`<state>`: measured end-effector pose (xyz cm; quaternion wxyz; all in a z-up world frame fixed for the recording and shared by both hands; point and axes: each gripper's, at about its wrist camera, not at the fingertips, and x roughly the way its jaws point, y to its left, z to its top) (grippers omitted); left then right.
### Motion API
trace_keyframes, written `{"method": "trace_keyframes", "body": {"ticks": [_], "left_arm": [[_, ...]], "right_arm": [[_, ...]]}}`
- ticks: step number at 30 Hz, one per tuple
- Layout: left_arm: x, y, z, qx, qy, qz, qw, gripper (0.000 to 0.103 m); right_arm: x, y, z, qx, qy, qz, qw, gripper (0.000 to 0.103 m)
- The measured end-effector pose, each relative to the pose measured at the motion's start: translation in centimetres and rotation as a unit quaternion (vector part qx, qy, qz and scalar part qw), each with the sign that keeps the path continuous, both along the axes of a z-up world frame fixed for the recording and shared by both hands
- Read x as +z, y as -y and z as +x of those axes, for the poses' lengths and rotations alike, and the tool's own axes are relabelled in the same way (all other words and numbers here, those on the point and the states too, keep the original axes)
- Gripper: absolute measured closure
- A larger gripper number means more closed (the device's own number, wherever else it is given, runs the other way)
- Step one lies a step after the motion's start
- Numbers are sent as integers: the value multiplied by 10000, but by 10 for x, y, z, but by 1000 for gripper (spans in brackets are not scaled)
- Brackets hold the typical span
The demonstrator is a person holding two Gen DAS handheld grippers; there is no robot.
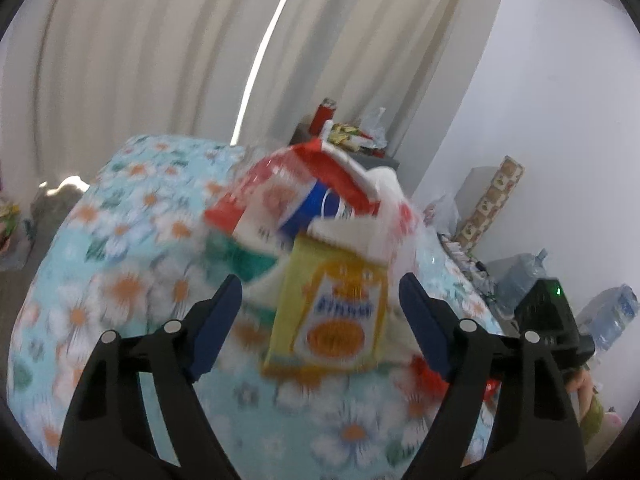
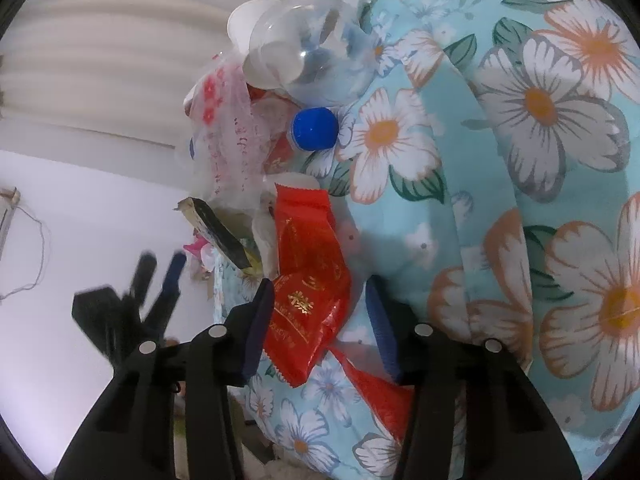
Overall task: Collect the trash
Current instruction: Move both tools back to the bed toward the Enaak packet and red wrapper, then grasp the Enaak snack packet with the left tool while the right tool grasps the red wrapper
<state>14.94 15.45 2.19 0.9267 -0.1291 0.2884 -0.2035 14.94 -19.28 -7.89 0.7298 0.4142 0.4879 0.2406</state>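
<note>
A heap of trash lies on a blue flowered bedspread [image 1: 120, 280]. In the left wrist view my left gripper [image 1: 320, 300] is open, its blue fingers either side of a yellow carton [image 1: 332, 312], not touching it; behind the carton lie a red-and-blue wrapper [image 1: 320, 184] and white paper. The view is blurred. In the right wrist view my right gripper [image 2: 320, 312] is open around a red snack packet [image 2: 308, 280], without gripping it. Above lie a clear plastic bottle [image 2: 304, 48] with a blue cap [image 2: 314, 128] and a printed plastic bag [image 2: 228, 132]. The left gripper [image 2: 160, 280] shows blurred at the left.
A bedside stand [image 1: 348, 140] with a red can and wrappers is behind the bed. Large water bottles [image 1: 524, 276] and a gift-wrap roll [image 1: 492, 200] stand by the white wall. Curtains [image 1: 160, 60] hang behind. The bedspread [image 2: 520, 160] fills the right of the right wrist view.
</note>
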Motion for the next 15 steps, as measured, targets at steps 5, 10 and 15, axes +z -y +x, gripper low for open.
{"method": "trace_keyframes", "body": {"ticks": [5,10,15], "left_arm": [[-5,1,36,-340,-223,-217,9989,34],[-15,0,51,-585,-362,-460,9966,47],[-13,-3,38,-764,-284,-585,9950,58]], "right_arm": [[-9,18,-2,-40,-38,115,9999,66],[-12,26,-5,-27,-30,147,9999,67],[-15,18,-1,-43,-26,142,9999,67]]}}
